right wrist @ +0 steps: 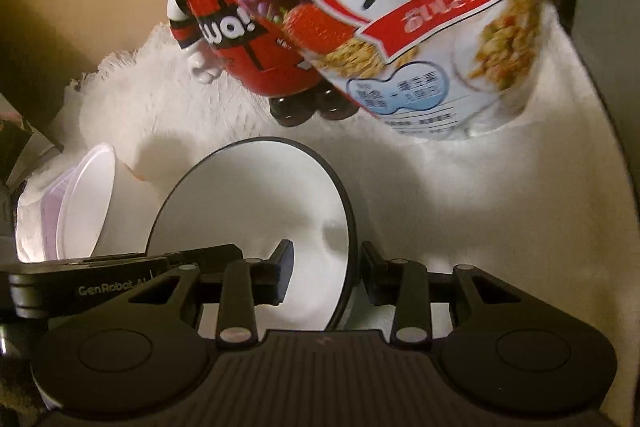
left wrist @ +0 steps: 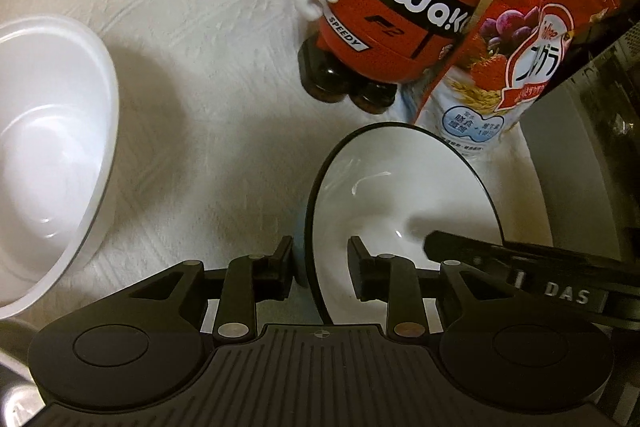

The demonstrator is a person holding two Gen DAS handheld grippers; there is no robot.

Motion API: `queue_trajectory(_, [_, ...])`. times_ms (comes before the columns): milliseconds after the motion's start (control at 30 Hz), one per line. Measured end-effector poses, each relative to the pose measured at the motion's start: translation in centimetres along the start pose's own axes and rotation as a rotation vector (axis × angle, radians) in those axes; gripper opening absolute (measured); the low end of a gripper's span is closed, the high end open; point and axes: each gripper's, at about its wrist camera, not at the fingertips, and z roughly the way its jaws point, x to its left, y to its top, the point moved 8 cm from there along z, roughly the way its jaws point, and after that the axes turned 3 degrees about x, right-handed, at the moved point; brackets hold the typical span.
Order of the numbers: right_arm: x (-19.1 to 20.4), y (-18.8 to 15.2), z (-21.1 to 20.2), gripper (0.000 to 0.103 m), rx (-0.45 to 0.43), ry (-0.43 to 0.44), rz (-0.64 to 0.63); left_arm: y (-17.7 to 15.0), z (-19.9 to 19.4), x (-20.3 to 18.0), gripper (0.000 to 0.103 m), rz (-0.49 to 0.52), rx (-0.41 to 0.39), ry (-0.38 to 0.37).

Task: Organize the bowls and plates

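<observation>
A white bowl with a dark rim (left wrist: 404, 195) stands tilted on the white fluffy cloth (left wrist: 208, 75); it also shows in the right wrist view (right wrist: 260, 195). My left gripper (left wrist: 320, 269) straddles its left rim, one finger outside and one inside, with gaps showing. My right gripper (right wrist: 326, 271) straddles its right rim the same way. A larger white bowl (left wrist: 48, 155) sits at the left; in the right wrist view it (right wrist: 86, 203) appears nested with another bowl.
A red and black toy figure marked "waka" (left wrist: 384, 23) stands behind the bowl. A cereal bag (left wrist: 520, 39) leans beside it, large in the right wrist view (right wrist: 420, 27). Dark equipment lies at the right edge (left wrist: 600, 99).
</observation>
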Motion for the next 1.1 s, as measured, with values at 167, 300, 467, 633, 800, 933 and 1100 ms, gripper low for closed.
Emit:
queue_trajectory(167, [-1.2, 0.1, -0.2, 0.036, -0.004, -0.028, 0.025, 0.4, 0.2, 0.8, 0.028, -0.027, 0.003, -0.003])
queue_trajectory(300, [-1.9, 0.0, -0.1, 0.036, -0.007, -0.03, 0.064, 0.3, 0.3, 1.1, 0.028, -0.022, 0.008, -0.01])
queue_trajectory(467, [-1.3, -0.2, 1.2, 0.036, 0.032, 0.012, 0.087, 0.4, 1.1, 0.8, 0.03, -0.014, 0.034, -0.032])
queue_trajectory(633, [-0.5, -0.2, 2.9, 0.037, 0.078, 0.035, 0.098, 0.7, 1.7, 0.4, 0.033, 0.011, 0.037, -0.023])
queue_trajectory(800, [0.2, -0.5, 2.6, 0.038, 0.085, 0.02, 0.076, 1.1, 1.0, 0.0, 0.036, 0.019, 0.005, -0.015])
queue_trajectory(933, [0.9, -0.4, 1.3, 0.038, 0.043, 0.002, 0.04, 1.2, -0.1, -1.0, 0.037, 0.084, -0.022, 0.0])
queue_trajectory(1100, [1.7, 0.4, -1.1, 0.038, -0.033, -0.027, -0.016, 1.4, -1.5, -1.8, 0.037, 0.102, -0.057, -0.005])
